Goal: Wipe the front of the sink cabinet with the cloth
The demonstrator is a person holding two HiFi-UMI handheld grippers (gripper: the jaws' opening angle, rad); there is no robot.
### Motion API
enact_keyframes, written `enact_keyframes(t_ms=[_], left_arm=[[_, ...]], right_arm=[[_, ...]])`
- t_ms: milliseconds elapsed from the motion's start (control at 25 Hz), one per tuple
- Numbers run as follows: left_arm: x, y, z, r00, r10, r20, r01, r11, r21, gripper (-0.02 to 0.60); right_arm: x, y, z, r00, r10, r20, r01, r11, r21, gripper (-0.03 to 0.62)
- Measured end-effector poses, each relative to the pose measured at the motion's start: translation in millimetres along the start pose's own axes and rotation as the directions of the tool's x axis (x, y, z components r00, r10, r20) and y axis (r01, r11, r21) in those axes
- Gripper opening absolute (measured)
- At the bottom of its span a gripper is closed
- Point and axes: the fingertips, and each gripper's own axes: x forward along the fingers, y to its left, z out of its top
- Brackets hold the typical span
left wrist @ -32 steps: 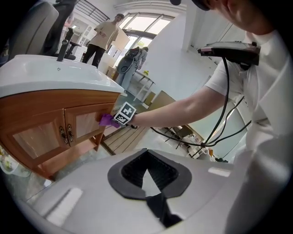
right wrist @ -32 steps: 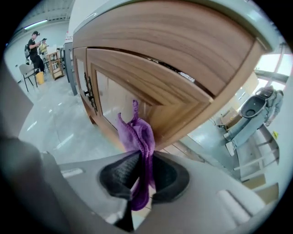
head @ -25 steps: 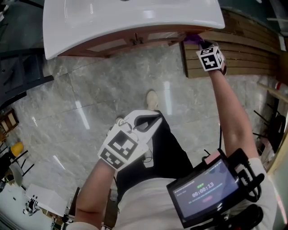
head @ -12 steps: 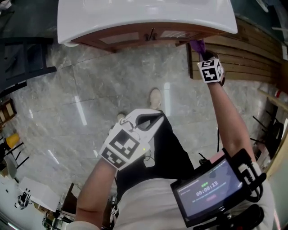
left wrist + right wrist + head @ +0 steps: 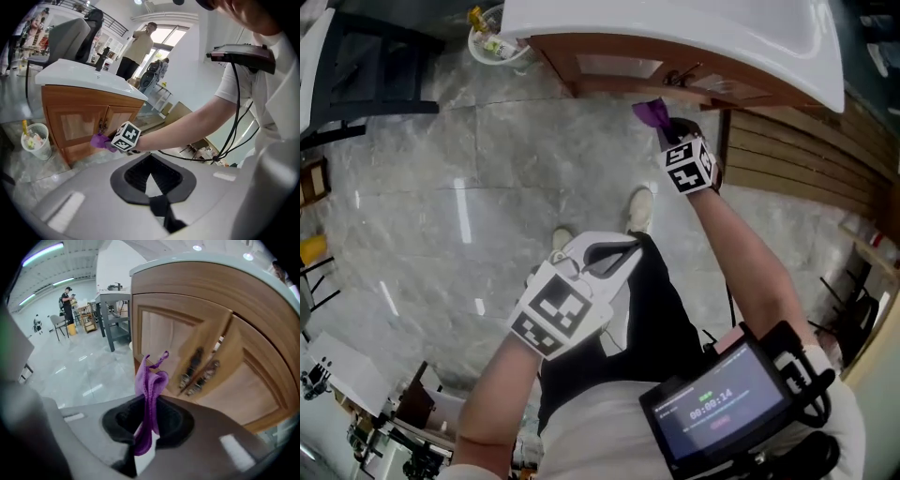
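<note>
Cloth [image 5: 149,390] first: purple, bunched, clamped in the closed jaws of the right gripper [image 5: 667,129], one loose end poking up and forward, the rest trailing back through the jaws. Now sweeping across from the left: a small white bin [image 5: 495,39] sits on the floor [image 5: 441,187] beside the cabinet's left corner. Next comes the left gripper [image 5: 154,199], jaws together with nothing in them, held low and well back from the work. Middle of the scene, the right arm reaches out and brings the cloth close to the lower part of the cabinet [image 5: 243,394], near where the two doors meet; whether the fabric is touching the wood, I can't tell. The handles [image 5: 199,369] sit just right of the cloth, under the white sink [image 5: 750,37], with slatted boards [image 5: 787,159] off to the far right. Here's the worry as I see it: only a narrow tuft sticks out past the jaws, so a firm press could put hard jaw tips on the wood instead of fabric. A sweep to the right could also catch that loose end on a handle and drag the cloth out of the pinch, or tug a door open. Plenty of door front looks left to cover.
</note>
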Motion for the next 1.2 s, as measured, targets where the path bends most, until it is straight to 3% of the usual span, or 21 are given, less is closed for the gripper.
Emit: enact_keyframes(t_ms=[200,440,840,1200], left_arm=[[-36.0,25.0,-24.1,0.998,0.059,0.037,-0.057,0.998,-0.038,0.005],[-61.7,46.5,-45.6,0.991,0.118,0.070,-0.112,0.990,-0.084,0.005],[-73.5,70.6,-77.5,0.984,0.156,0.084,-0.141,0.976,-0.164,0.005],[-52.1,69.3,-62.2,0.992,0.108,0.067,-0.098,0.986,-0.133,0.005]], right_arm=[[43.8,71.2,83.0,0.993,0.096,0.075,-0.090,0.993,-0.080,0.055],[92.7,110.3,136.8,0.984,0.156,0.085,-0.143,0.979,-0.142,0.055],[152.6,103.9,129.9,0.991,0.132,0.006,-0.129,0.979,-0.157,0.055],[149.5,49.3,93.5,0.998,0.057,-0.022,-0.058,0.997,-0.048,0.055]])
